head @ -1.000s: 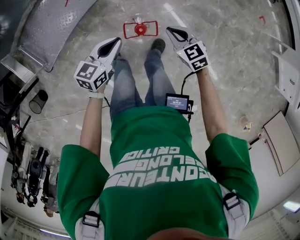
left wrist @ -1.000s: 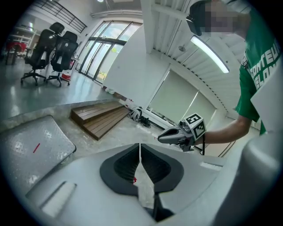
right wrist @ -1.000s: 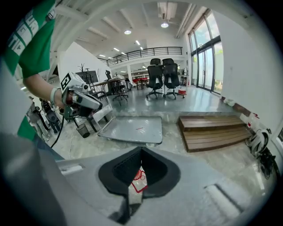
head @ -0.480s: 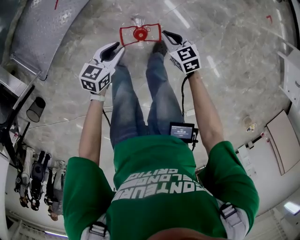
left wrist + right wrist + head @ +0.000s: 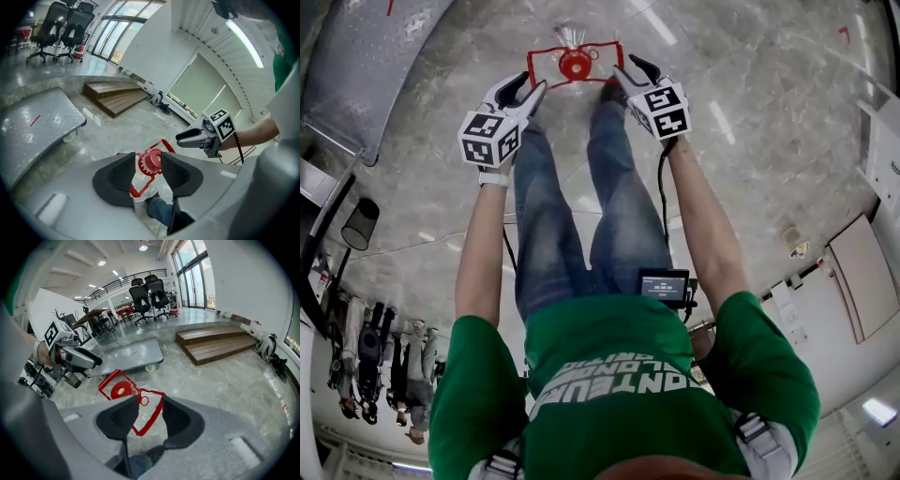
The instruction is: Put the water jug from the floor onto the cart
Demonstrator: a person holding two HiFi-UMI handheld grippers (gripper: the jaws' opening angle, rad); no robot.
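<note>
The water jug [image 5: 576,64] stands on the floor before the person's feet, clear plastic with a red cap and a red wire handle frame. My left gripper [image 5: 523,90] hangs just left of the frame, my right gripper [image 5: 632,71] just right of it. Both have just been opening and stand open, pressing on nothing. In the left gripper view the red cap [image 5: 152,160] shows through the gap of my left gripper [image 5: 149,176]. The red frame [image 5: 151,418] shows through the right gripper's gap. The cart [image 5: 366,56], a low grey platform on wheels, sits left of the jug.
The person's legs and a dark shoe [image 5: 615,91] are right behind the jug. A wooden step platform [image 5: 215,343] and office chairs [image 5: 149,291] lie farther off. A dark bin [image 5: 358,223] and bags [image 5: 370,349] stand at the left, a white cabinet [image 5: 862,281] at the right.
Both grippers have come down toward the jug as the person bent forward. Their jaws, shut a second ago, now stand apart on either side of the red frame.
</note>
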